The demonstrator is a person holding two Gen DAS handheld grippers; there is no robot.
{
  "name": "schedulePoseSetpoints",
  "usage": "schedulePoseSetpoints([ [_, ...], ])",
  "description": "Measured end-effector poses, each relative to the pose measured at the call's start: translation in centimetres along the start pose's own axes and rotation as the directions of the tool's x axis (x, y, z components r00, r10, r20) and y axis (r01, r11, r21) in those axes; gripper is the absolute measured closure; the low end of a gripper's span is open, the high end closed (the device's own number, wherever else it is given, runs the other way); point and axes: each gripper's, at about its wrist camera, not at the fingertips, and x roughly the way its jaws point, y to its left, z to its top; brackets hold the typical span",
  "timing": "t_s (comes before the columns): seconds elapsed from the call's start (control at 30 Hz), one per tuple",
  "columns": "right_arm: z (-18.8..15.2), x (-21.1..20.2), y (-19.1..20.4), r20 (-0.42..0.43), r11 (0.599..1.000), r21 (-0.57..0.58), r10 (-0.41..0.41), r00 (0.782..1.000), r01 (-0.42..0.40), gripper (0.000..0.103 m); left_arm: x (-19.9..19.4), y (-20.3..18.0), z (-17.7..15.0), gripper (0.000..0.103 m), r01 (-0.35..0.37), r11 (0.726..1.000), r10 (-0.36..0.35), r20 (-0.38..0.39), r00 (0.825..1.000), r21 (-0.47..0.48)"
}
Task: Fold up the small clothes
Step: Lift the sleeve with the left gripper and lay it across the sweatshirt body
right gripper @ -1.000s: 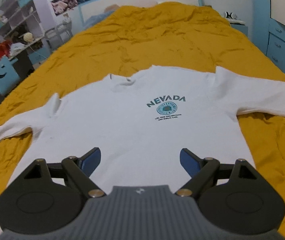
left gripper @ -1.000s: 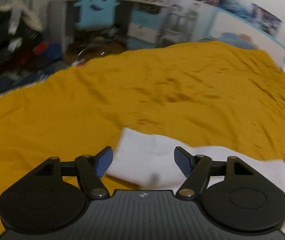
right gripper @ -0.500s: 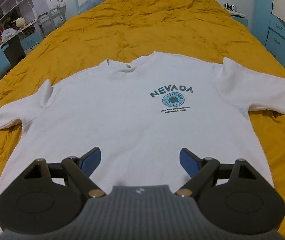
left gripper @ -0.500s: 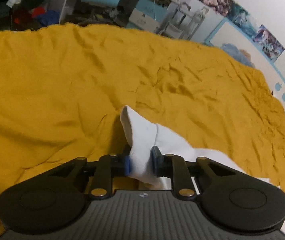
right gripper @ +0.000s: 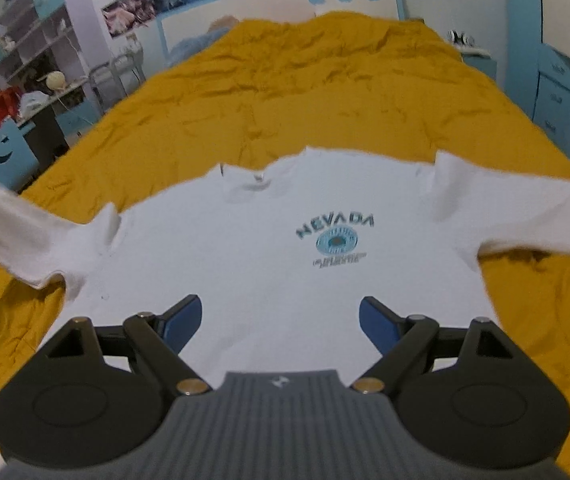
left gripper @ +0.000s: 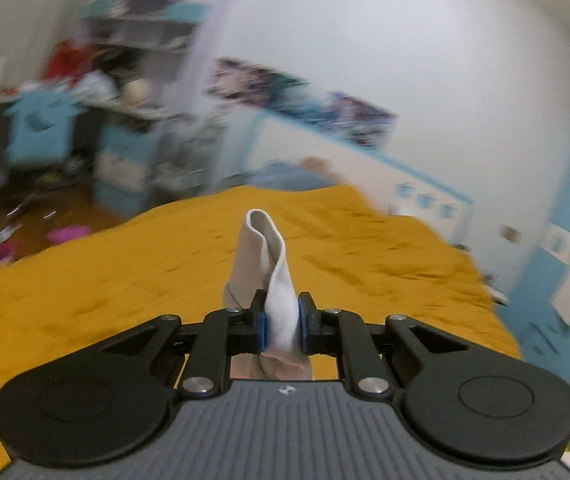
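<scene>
Right wrist view: white NEVADA sweatshirt (right gripper: 285, 248) lies front-up, mostly flat on the yellow bedspread (right gripper: 325, 92), hem toward the foot edge of the bed, collar toward the headboard (right gripper: 285, 4). Right gripper (right gripper: 280, 320) hovers over the hem, jaws wide apart, holding nothing. Right sleeve (right gripper: 525, 216) lies spread out toward the bed's right edge. Left sleeve (right gripper: 17, 228) is raised off the bedspread at the left edge. Left wrist view, blurred: left gripper (left gripper: 281, 326) is clamped on the sleeve cuff (left gripper: 271, 264), which is off the bed. Judgement: fold barely begun, no crease made; both sleeves and body remain to fold.
</scene>
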Motion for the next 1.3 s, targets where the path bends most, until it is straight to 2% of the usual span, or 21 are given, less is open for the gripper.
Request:
schedulePoseSetpoints([
  [0.1, 0.5, -0.8, -1.2, 0.02, 1.0, -0.009, -0.007, 1.0, 0.007, 0.021, 1.1, -7.3, 0.9, 0.087, 0.133, 0.99, -0.133, -0.021, 0.991, 0.036],
  [0.23, 1.4, -1.7, -3.2, 0.058, 0.999, -0.005, -0.037, 0.998, 0.038, 0.021, 2.6, -16.2, -0.2, 0.087, 0.263, 0.958, -0.258, -0.06, 0.964, 0.115],
  [0.37, 1.7, -2.2, -5.1, 0.081, 0.999, 0.016, -0.037, 0.996, 0.036, 0.021, 6.4, -21.6, -3.6, 0.087, 0.338, 0.933, -0.318, -0.159, 0.935, 0.123],
  [0.47, 1.4, -1.7, -6.9, 0.072, 0.998, 0.043, -0.053, 0.996, 0.05, 0.021, 9.3, -23.0, -7.7, 0.087, 0.355, 0.93, -0.325, -0.245, 0.914, 0.09],
  [0.53, 0.9, -1.3, -7.9, 0.062, 0.996, 0.062, -0.063, 0.996, 0.059, 0.021, 11.5, -23.9, -10.9, 0.087, 0.377, 0.925, -0.345, -0.31, 0.886, 0.046],
  [0.63, 0.2, -0.3, -9.5, 0.034, 0.992, 0.086, -0.096, 0.995, 0.093, 0.022, 14.1, -24.6, -15.2, 0.095, 0.419, 0.908, -0.394, -0.394, 0.831, -0.023],
  [0.77, -0.6, 1.0, -11.3, 0.0, 0.984, 0.133, -0.121, 0.993, 0.12, 0.022, 16.1, -25.1, -20.7, 0.095, 0.441, 0.895, -0.412, -0.503, 0.76, -0.067],
  [0.83, -0.8, 1.6, -11.8, -0.013, 0.981, 0.148, -0.127, 0.992, 0.128, 0.026, 16.9, -25.1, -23.2, 0.094, 0.45, 0.891, -0.401, -0.565, 0.721, -0.059],
  [0.87, -0.8, 1.9, -12.0, -0.017, 0.98, 0.151, -0.126, 0.992, 0.127, 0.026, 17.1, -25.1, -24.1, 0.093, 0.452, 0.89, -0.396, -0.586, 0.707, -0.055],
  [0.9, -0.9, 2.1, -12.1, -0.021, 0.98, 0.153, -0.123, 0.992, 0.125, 0.026, 16.9, -24.9, -24.8, 0.093, 0.452, 0.891, -0.39, -0.595, 0.703, -0.05],
  [0.97, -0.9, 2.5, -12.2, -0.025, 0.982, 0.152, -0.113, 0.993, 0.115, 0.026, 16.5, -23.8, -25.1, 0.085, 0.445, 0.895, -0.374, -0.595, 0.711, -0.032],
  [1.1, -0.3, 4.1, -12.9, -0.035, 0.981, 0.177, -0.074, 0.997, 0.079, 0.027, 15.9, -19.2, -23.4, 0.082, 0.375, 0.927, -0.305, -0.552, 0.776, 0.017],
  [1.17, 0.3, 5.4, -13.2, -0.045, 0.978, 0.198, -0.053, 0.998, 0.061, 0.035, 15.8, -16.3, -22.5, 0.08, 0.315, 0.948, -0.252, -0.524, 0.813, 0.034],
  [1.27, 1.5, 7.6, -13.5, -0.048, 0.975, 0.216, -0.038, 0.998, 0.047, 0.042, 16.0, -11.6, -21.3, 0.079, 0.211, 0.977, -0.171, -0.488, 0.856, 0.027],
  [1.3, 2.2, 8.4, -13.5, -0.048, 0.974, 0.22, -0.039, 0.998, 0.049, 0.048, 16.1, -10.3, -20.9, 0.079, 0.179, 0.984, -0.145, -0.479, 0.866, 0.025],
])
